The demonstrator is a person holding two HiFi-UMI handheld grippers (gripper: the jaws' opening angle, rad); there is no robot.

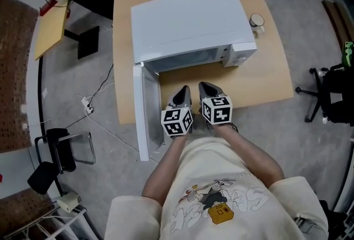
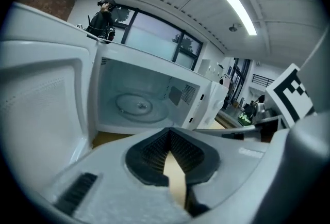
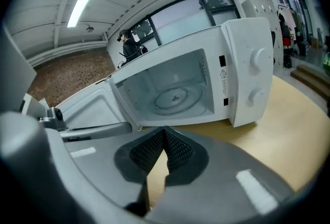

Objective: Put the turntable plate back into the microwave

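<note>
Glass turntable plate (image 2: 135,104) lies inside the microwave (image 1: 188,23), apparently seated (hub detail blurred), with left gripper (image 1: 184,91) and right gripper (image 1: 206,87) both closed on nothing just before its opening; risk: an off-centre plate may rock, or either gripper may knock the open door (image 1: 139,117).
</note>
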